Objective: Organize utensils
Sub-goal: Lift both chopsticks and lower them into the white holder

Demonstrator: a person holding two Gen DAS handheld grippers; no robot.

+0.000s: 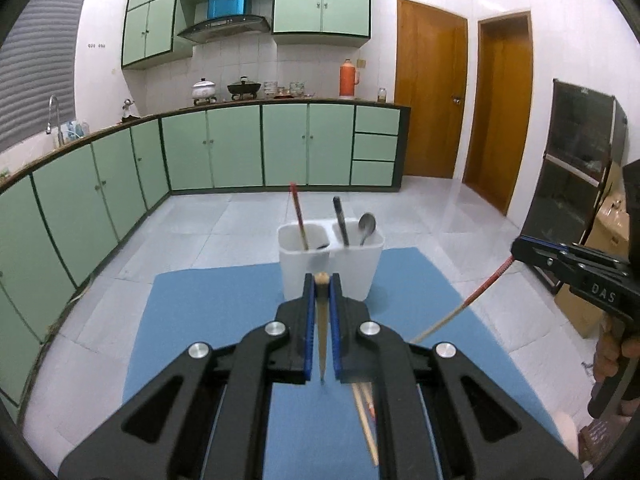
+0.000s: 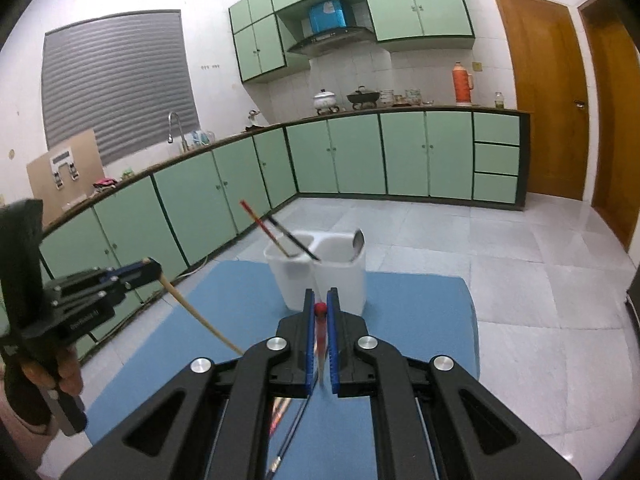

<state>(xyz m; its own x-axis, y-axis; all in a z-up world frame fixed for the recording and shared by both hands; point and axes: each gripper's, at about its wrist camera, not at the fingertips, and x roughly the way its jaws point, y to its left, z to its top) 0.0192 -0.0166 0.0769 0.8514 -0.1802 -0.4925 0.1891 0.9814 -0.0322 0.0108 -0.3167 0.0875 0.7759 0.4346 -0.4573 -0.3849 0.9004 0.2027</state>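
My left gripper (image 1: 322,280): black w/ blue jaw pads, on a tan chopstick (image 1: 322,320). Right gripper (image 2: 320,300): same colours, on a red-ended chopstick (image 2: 320,322). Holder (image 1: 330,264) white; mat (image 1: 200,300) plain blue; floor (image 1: 440,220) pale grey tiles; cabinets (image 1: 224,148) mint w/ dark green trim.

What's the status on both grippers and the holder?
Left gripper shut on tan chopstick. Right gripper shut on red chopstick. Holder ahead on blue mat, already holding spoon and other utensils. Nothing blocking.
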